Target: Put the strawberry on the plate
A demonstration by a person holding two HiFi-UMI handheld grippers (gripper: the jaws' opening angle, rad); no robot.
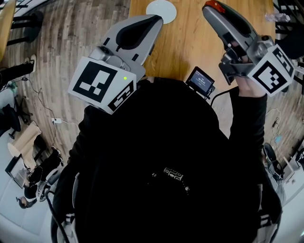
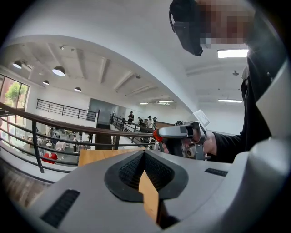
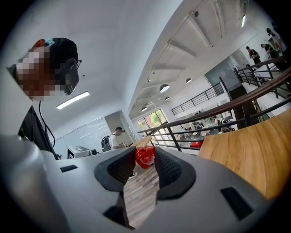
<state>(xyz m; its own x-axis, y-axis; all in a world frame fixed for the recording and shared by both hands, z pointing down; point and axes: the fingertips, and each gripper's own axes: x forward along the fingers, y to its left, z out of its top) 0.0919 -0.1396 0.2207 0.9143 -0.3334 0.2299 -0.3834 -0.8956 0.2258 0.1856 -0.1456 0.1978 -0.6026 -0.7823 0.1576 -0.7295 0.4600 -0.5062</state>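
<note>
**Over wood table: strawberry in right claw, off the plate**

At near end of table, head view: wood table (image 1: 190,42) runs fwd from the person's dark top (image 1: 166,166), w/ plank floor (image 1: 71,42) on the left side. Both tools are held up in front of the chest, noses fwd.

Left gripper (image 1: 156,20): marker cube (image 1: 102,85) sits close to the shoulder, nose reaching toward the plate. Own view shows pad tips meeting, only a thin wedge of table showing behind them, nothing btwn. Closed, empty.

Right gripper (image 1: 213,9): held in the person's hand (image 1: 251,88) w/ its cube at far right. Own view shows jaws partway apart, pads pressing on fruit from both sides at the tips.

Plate (image 1: 161,9): white, round, lying on table at top edge of head view, partly cut off. Just beyond left nose, well left of right nose.

Small screen unit (image 1: 201,79): at near table edge btwn the two arms, tilted, lit.

Strawberry (image 3: 145,156): red, glossy, clamped at the very tip of the right jaws, carried clear of the plate. Height over table can't be told.
</note>
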